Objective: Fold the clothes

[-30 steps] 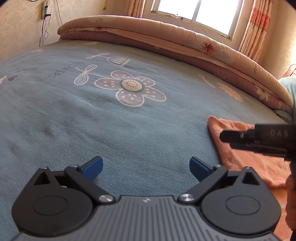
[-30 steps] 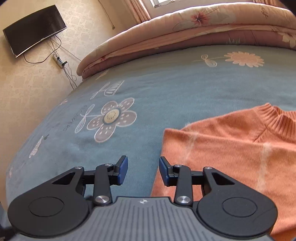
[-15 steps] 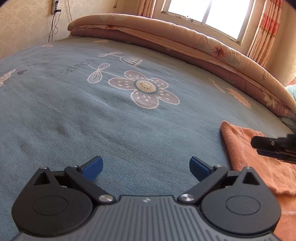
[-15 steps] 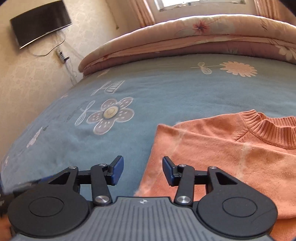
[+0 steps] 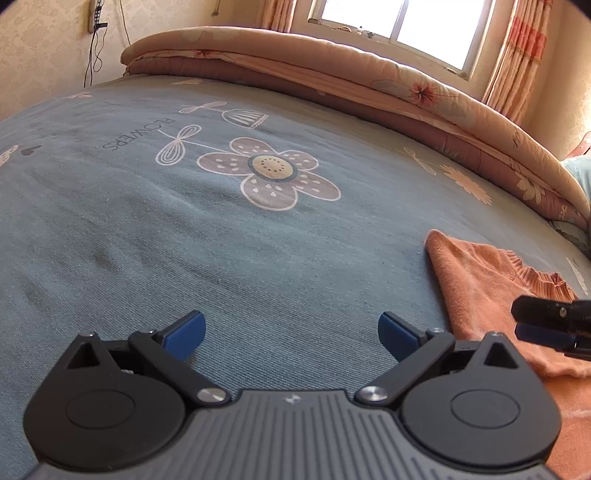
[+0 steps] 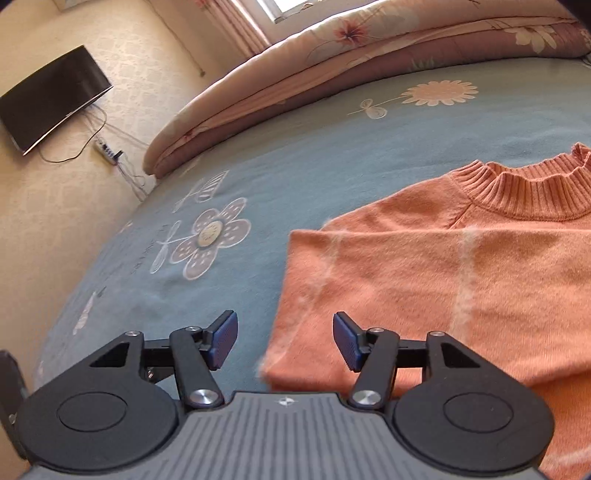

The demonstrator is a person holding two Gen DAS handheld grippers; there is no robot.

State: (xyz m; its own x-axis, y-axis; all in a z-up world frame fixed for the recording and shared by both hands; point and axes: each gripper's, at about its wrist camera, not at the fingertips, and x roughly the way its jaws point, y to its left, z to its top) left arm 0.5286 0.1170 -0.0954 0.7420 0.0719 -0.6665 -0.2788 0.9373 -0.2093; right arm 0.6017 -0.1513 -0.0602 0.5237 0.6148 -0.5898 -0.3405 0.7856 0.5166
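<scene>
An orange knit sweater [image 6: 443,280] with a ribbed collar [image 6: 532,192] lies flat on the blue-grey bedspread [image 6: 332,158]. Its folded left edge runs down toward my right gripper [image 6: 284,341], whose jaws are opening, with that edge showing between the blue pads and no pad pressing on it. In the left wrist view the sweater [image 5: 476,280] lies at the right, and the right gripper's fingers [image 5: 546,321] hover over it. My left gripper [image 5: 291,332] stands wide open over bare bedspread [image 5: 184,240], left of the sweater.
A rolled floral quilt [image 5: 369,85] lies along the far side of the bed under a window [image 5: 399,26]. A flower print [image 5: 273,173] marks the bedspread. A wall television [image 6: 51,99] and power strip with cables [image 6: 107,149] are at the left.
The right gripper's jaws have widened and it has shifted toward the sweater's left edge. In the left wrist view the right gripper's fingers have drawn back toward the right edge.
</scene>
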